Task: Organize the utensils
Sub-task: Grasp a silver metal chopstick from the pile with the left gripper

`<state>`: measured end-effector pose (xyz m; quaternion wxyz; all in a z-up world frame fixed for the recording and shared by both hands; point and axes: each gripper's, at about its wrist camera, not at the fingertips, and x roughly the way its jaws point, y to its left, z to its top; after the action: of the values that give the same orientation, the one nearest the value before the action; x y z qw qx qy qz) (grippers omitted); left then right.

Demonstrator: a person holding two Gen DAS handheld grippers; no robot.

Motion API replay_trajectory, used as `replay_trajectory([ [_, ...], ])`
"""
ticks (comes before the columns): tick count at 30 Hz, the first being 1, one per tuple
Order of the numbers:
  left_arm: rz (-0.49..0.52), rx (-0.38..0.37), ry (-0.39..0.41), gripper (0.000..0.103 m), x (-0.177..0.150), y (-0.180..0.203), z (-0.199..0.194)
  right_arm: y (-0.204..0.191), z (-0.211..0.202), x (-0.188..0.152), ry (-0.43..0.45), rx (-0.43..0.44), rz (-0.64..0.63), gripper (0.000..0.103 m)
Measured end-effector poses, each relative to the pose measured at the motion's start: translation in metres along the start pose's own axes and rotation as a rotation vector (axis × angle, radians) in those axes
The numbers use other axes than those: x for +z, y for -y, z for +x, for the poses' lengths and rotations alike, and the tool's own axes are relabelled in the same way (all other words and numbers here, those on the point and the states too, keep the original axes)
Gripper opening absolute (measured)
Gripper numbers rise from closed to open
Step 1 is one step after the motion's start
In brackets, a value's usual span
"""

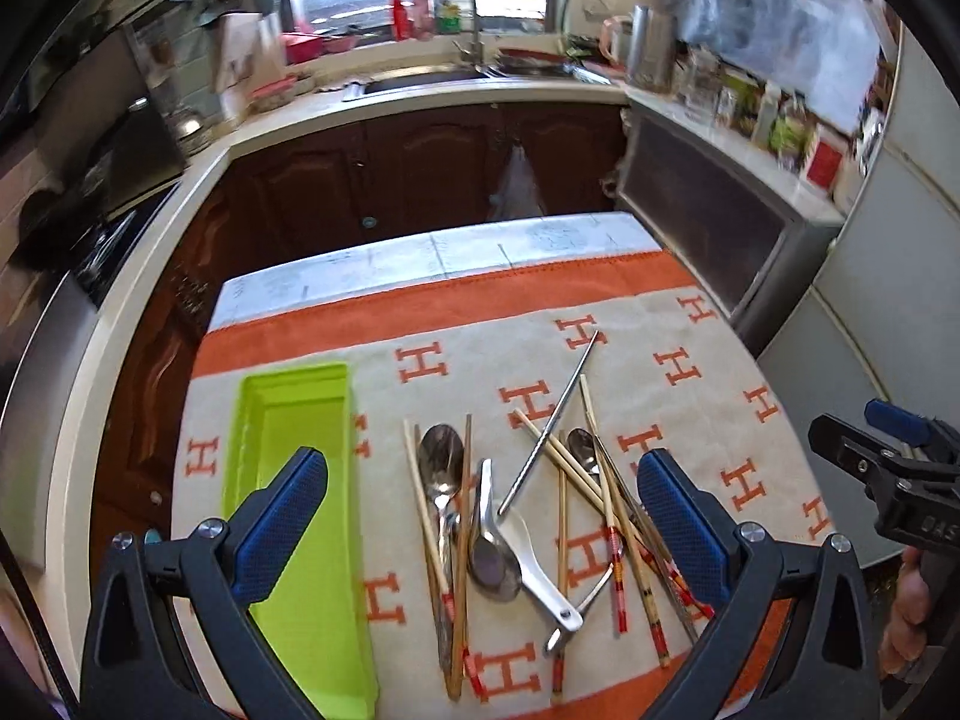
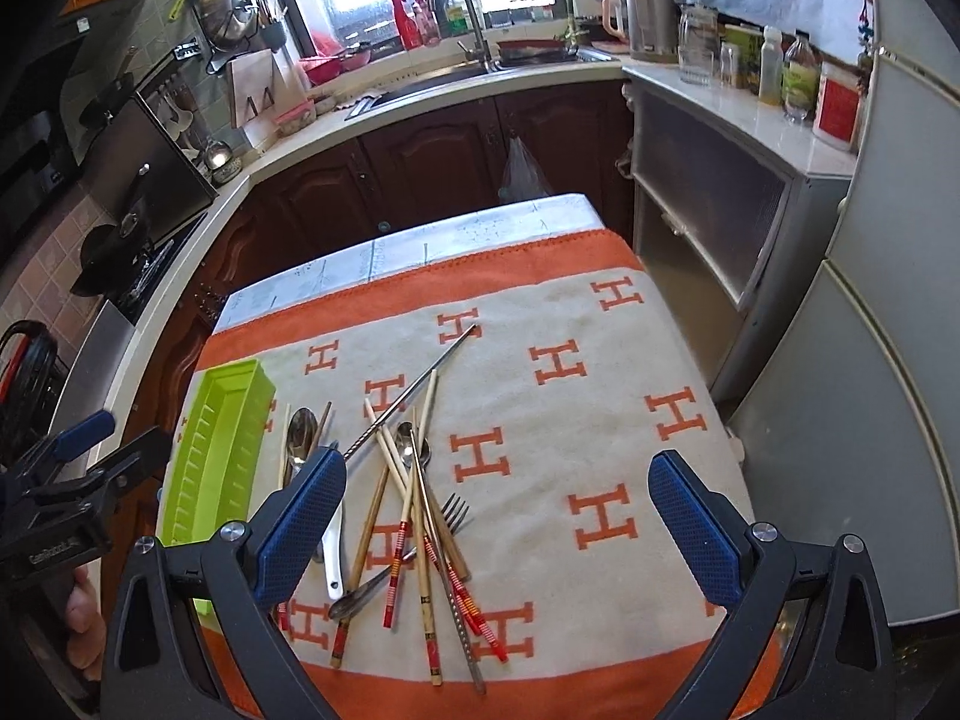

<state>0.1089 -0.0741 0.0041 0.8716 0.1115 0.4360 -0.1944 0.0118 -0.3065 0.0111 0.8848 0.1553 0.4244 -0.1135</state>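
Both your left gripper (image 1: 480,516) and right gripper (image 2: 498,516) hover with jaws spread, holding nothing. The chopsticks (image 2: 371,531) and spoons (image 1: 441,462) lie tangled on the cloth (image 2: 570,420) beside the green tray (image 1: 297,510). They look light, stiff and slippery; pinch one mid-shaft where it lies free.

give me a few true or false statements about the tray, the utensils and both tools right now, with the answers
1. The green tray already holds several chopsticks. False: it is empty.
2. The utensils lie in a loose pile on the cloth beside the tray. True.
3. The left tool is shut on a spoon. False: its jaws stand wide apart and hold nothing.
4. A white ceramic spoon lies in the pile among the metal spoons. True.
5. The right tool grips the fork. False: it is open and empty, and the fork lies on the cloth.
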Motion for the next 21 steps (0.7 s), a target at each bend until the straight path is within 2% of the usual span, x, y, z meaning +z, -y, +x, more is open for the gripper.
replay_trajectory([
  [2,0.044,-0.015,-0.029,0.097,0.007,0.011,0.026,0.004,0.018,0.002,-0.024,-0.003,0.008,0.094],
  [4,0.07,-0.033,-0.098,0.091,0.015,0.021,0.062,0.009,0.035,0.005,-0.062,0.009,0.025,0.087],
  [8,0.045,-0.139,-0.217,0.061,0.03,0.031,0.122,0.02,0.069,0.006,-0.119,0.019,0.073,0.078],
  [10,0.043,-0.187,-0.261,0.052,0.038,0.037,0.147,0.026,0.085,0.007,-0.138,0.016,0.093,0.077],
  [14,0.098,-0.175,-0.328,0.031,0.044,0.054,0.187,0.037,0.11,0.007,-0.173,0.015,0.125,0.077],
  [21,0.152,-0.15,-0.412,0.019,0.04,0.067,0.227,0.049,0.128,0.005,-0.201,0.018,0.149,0.077],
])
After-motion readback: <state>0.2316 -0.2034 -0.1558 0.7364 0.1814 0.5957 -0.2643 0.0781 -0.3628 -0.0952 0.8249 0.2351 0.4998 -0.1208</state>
